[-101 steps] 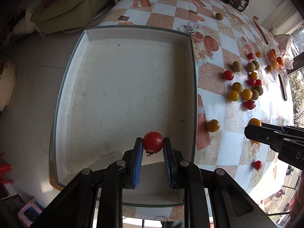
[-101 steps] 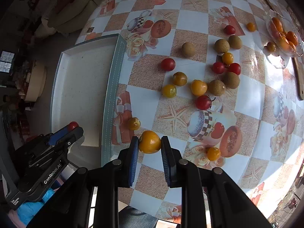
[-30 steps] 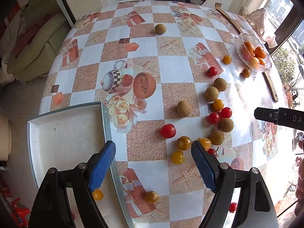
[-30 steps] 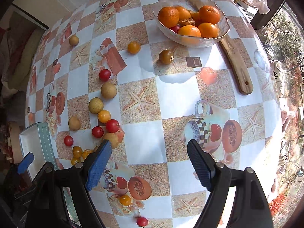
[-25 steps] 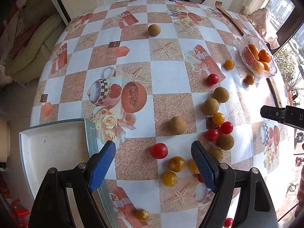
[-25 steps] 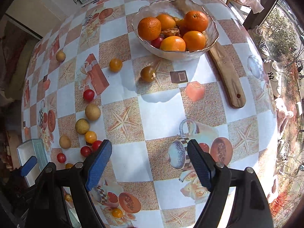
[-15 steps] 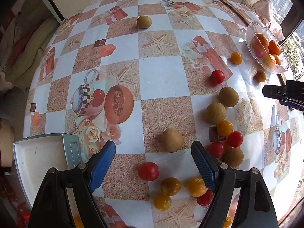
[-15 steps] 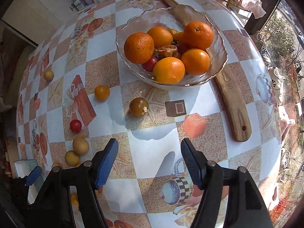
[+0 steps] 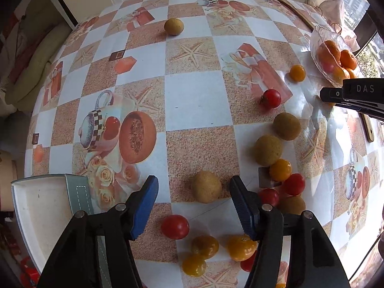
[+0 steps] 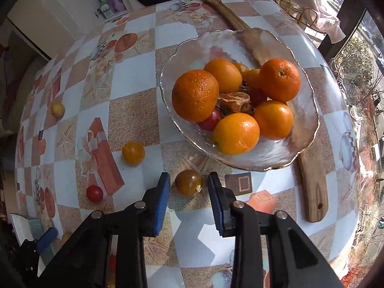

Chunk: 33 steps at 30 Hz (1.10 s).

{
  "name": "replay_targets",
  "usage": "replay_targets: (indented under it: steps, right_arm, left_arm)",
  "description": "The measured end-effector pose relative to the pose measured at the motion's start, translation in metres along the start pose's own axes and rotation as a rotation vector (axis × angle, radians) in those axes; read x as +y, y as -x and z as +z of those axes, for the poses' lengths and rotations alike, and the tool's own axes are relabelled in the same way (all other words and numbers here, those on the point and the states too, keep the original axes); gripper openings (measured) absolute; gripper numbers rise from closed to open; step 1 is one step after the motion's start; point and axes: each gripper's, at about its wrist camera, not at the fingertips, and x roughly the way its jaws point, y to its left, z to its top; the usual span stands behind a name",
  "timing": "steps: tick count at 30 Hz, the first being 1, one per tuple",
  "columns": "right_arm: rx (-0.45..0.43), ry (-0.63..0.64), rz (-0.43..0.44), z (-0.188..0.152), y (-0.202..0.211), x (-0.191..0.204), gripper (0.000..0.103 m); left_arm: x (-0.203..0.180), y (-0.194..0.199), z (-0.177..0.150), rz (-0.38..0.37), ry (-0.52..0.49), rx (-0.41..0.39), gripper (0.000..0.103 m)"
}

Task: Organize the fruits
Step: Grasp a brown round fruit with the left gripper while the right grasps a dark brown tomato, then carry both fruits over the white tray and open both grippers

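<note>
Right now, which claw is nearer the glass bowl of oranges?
Right. The right claw sits just in front of the glass bowl, open around a dark tomato. The left claw is far across the table, open around a tan round fruit.

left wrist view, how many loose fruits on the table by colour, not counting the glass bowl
tan round fruits: 5
red cherry tomatoes: 5
yellow-orange cherry tomatoes: 5
total: 15, counting only those that clearly show
</note>
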Motion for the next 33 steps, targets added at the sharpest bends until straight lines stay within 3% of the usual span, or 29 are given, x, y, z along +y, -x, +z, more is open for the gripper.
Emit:
replay_targets:
  steps: [5, 14, 26, 33]
  right_arm:
    - [0.008, 0.002, 0.029, -0.004, 0.002, -0.001, 0.024]
    - [0.032, -0.009, 0.089, -0.040, 0.026, -0.011, 0.024]
    - [0.076, 0.014, 0.124, -0.086, 0.060, -0.008, 0.024]
    - [0.091, 0.084, 0.143, -0.105, 0.075, 0.027, 0.024]
  left_arm:
    - [-0.009, 0.006, -0.007, -0.042, -0.018, -0.005, 0.026]
    - [0.001, 0.023, -0.017, -0.139, 0.016, 0.004, 0.026]
    - [0.032, 0.067, -0.042, -0.151, 0.084, -0.038, 0.026]
    - [0.067, 0.086, -0.064, -0.132, 0.129, -0.056, 0.026]
